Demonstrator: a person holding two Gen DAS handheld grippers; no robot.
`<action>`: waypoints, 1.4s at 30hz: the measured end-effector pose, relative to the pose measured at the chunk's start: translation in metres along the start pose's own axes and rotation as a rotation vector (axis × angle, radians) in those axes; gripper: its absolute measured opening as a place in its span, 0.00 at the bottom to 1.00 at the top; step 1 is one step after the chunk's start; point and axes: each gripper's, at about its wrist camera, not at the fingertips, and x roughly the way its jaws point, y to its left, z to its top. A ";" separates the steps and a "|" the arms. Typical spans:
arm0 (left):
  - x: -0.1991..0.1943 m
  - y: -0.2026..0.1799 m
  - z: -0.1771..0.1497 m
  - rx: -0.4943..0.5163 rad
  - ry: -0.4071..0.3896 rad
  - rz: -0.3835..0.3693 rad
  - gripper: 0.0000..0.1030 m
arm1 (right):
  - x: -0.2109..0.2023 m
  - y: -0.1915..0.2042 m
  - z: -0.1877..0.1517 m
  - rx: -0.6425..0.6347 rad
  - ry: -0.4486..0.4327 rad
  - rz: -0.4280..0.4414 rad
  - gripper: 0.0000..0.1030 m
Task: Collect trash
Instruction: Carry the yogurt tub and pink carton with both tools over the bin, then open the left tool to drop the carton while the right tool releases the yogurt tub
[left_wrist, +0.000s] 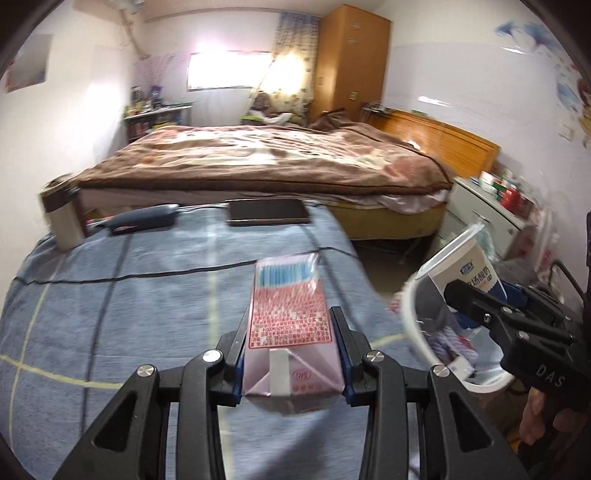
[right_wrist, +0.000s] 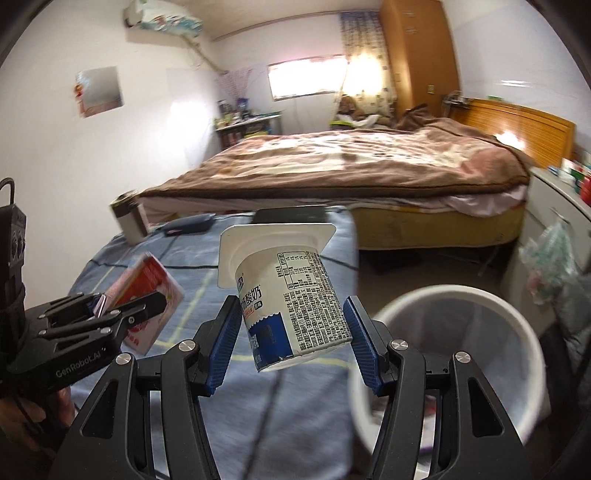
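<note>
Pink-and-red cardboard fills the lower middle of your left wrist view: the drink carton (left_wrist: 291, 332) sits clamped between the blue pads of your left gripper (left_wrist: 291, 354), held by its two narrow sides near the folded base. It looks light and probably empty, and its thin walls would buckle under a harder squeeze, so grip near the stiffer folded end. Its red printed panel is too blurred to read. At the right edge, your right gripper (left_wrist: 476, 306) carries the yogurt cup (left_wrist: 469, 266) above the white bin (left_wrist: 417, 332); "DAS" shows on that gripper's body.

From the right wrist view, the yogurt cup (right_wrist: 291, 306) hangs tilted in the centre, rim away from you, pinched across its body by the right gripper (right_wrist: 291, 343). Thin plastic like this is light, slick and easily crushed. Chinese characters reading 酸奶 show on its label; the fine print is illegible. The white bin (right_wrist: 517, 321) waits at lower right, beside the blue-covered table (right_wrist: 184, 387). At left, the left gripper (right_wrist: 122, 306), marked "GenRobot.AI", holds the drink carton (right_wrist: 147, 291).
</note>
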 end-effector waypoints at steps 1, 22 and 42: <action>0.002 -0.009 0.000 0.008 0.000 -0.013 0.38 | -0.003 -0.006 -0.001 0.007 -0.001 -0.017 0.57; 0.021 -0.077 -0.028 0.108 0.095 -0.196 0.67 | -0.015 -0.068 -0.029 0.121 -0.002 -0.141 0.57; 0.054 -0.106 -0.067 0.217 0.261 -0.293 0.81 | -0.034 -0.073 -0.037 0.114 -0.026 -0.145 0.57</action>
